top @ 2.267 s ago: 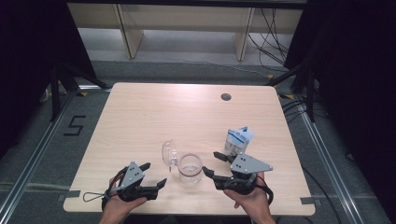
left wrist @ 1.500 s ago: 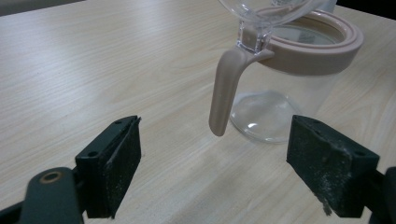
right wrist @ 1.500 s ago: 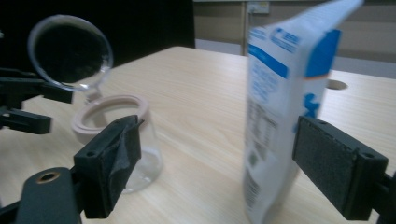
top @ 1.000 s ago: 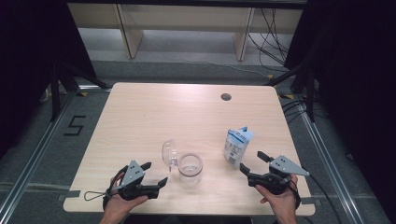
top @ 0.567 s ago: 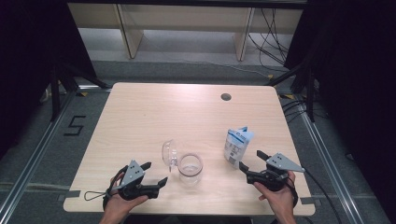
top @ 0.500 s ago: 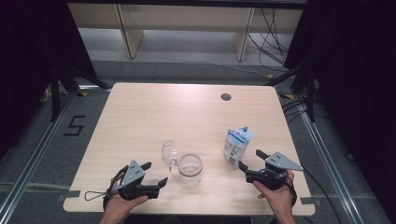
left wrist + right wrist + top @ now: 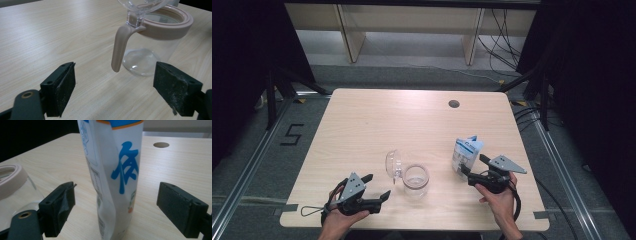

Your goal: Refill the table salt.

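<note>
Right now my right gripper point(image 7: 468, 172) has its jaws spread wide on either side of the upright pouch point(image 7: 465, 152), which stands on the desk point(image 7: 377, 120) toward the right edge, nearer the front; nothing touches it yet. My left gripper point(image 7: 379, 187) sits by the front edge, equally wide and empty, pointed at the glass jar point(image 7: 416, 181) with its lid hinged open. I judge the pouch the risk: it looks light and soft, so an off-centre close could tip it or crumple it and let it slip. Bumping the jar nearby seems possible too.
</note>
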The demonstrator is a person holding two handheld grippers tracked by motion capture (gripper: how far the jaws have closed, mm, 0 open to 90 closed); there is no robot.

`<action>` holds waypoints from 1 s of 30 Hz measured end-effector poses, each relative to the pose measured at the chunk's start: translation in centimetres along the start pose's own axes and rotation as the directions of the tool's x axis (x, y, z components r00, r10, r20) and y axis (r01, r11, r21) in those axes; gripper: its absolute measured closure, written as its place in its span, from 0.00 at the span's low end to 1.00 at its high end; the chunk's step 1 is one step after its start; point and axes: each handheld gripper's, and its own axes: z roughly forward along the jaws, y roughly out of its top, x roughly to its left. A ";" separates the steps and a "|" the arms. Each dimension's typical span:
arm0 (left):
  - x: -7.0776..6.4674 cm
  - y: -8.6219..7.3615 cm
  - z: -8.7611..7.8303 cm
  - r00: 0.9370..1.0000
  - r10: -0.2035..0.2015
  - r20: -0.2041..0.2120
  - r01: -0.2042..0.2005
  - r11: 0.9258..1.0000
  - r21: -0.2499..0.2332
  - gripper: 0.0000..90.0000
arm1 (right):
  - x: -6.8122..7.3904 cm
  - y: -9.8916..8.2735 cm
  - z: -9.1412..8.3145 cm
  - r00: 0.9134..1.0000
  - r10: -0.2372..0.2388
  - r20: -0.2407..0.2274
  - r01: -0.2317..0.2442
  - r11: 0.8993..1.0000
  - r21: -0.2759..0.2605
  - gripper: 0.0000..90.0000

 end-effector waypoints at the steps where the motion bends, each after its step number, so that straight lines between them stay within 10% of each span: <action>1: 0.0 0.0 0.0 1.000 0.001 0.000 -0.001 1.000 0.000 0.20 | 0.0 0.0 0.2 1.000 -0.015 0.007 0.015 1.000 0.015 0.18; 12: -0.1 0.0 0.0 1.000 -0.008 0.005 0.008 1.000 0.000 0.20 | 0.9 -0.2 3.1 0.999 0.029 0.032 -0.030 0.999 0.017 0.20; 20: -0.1 0.1 0.0 1.000 0.007 -0.002 -0.007 1.000 -0.010 0.20 | 0.7 -0.4 4.6 0.997 -0.055 0.057 0.057 0.998 -0.031 0.24; 30: -0.2 0.0 -0.1 1.000 0.016 0.011 -0.016 1.000 -0.006 0.20 | 0.8 -0.8 4.9 0.998 0.002 0.056 0.001 0.999 -0.044 0.27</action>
